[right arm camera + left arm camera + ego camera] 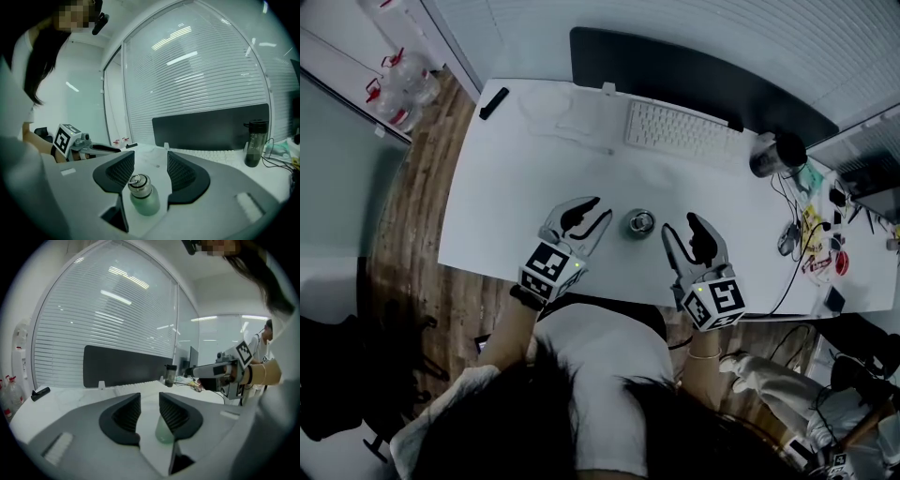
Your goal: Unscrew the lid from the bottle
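A small pale green bottle (640, 223) with a metal screw lid (136, 182) and a ring on top stands upright on the white table (506, 187), between my two grippers. My left gripper (594, 213) rests just left of it with its jaws a little apart and nothing between them. In the left gripper view the bottle (164, 432) shows partly behind the right-hand jaw of that gripper (150, 401). My right gripper (680, 227) sits just right of the bottle, jaws wide. In the right gripper view the bottle (143, 197) shows low in this gripper's (151, 161) gap, untouched by the pads.
A white keyboard (680, 131) lies behind the bottle in front of a dark monitor (694, 84). A dark tumbler (773, 155) stands at the back right, with cables and small clutter (816, 234) beyond. A black remote-like bar (494, 102) lies at the back left.
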A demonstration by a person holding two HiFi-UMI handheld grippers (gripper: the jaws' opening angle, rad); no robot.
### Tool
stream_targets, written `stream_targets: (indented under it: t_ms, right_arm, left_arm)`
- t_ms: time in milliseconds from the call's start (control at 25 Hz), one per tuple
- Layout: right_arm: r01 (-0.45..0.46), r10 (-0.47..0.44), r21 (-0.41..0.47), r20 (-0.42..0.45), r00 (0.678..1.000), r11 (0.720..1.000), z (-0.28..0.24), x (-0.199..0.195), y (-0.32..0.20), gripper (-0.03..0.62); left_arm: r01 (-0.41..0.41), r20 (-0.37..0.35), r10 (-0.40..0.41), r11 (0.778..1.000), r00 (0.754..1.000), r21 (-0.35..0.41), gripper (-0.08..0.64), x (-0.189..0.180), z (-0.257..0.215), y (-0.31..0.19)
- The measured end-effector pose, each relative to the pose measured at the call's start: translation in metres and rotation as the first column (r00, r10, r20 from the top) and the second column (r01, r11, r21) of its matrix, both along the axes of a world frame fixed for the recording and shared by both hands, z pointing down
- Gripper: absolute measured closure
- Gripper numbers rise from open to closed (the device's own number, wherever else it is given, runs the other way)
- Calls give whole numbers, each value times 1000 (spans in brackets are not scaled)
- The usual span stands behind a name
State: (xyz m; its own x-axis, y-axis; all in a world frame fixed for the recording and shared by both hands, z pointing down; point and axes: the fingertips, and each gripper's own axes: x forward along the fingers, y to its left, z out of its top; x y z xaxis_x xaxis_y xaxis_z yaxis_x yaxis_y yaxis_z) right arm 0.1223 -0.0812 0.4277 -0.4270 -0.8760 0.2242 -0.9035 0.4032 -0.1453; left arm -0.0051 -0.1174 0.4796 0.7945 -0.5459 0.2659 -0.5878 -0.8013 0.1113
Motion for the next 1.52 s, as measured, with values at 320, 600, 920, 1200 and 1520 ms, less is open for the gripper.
stream_targets:
  t_ms: [320,600,920,1200,1520]
  right_arm:
    - [23,-23,-51,0,1000,998,21,-10,3,356]
    - [51,-52,-80,-9,999,995,39,-24,1,345]
    - [99,-102,-107,-22,995,989,56,-39,-4,341]
    - [129,-135,-130,-36,990,983,69,-52,-14,336]
    - [143,-151,-139,-43,988,980,74,-57,-23,336]
  left_arm:
    - [-130,11,131,991,991,-38,339,13,21,14]
    - [-293,58,297,953,953,-72,267,35,48,35]
    - [-406,89,414,909,906,-95,207,54,80,44]
    - [-466,93,475,879,875,-103,173,70,93,41]
    - [-499,99,506,862,857,-94,173,84,97,41]
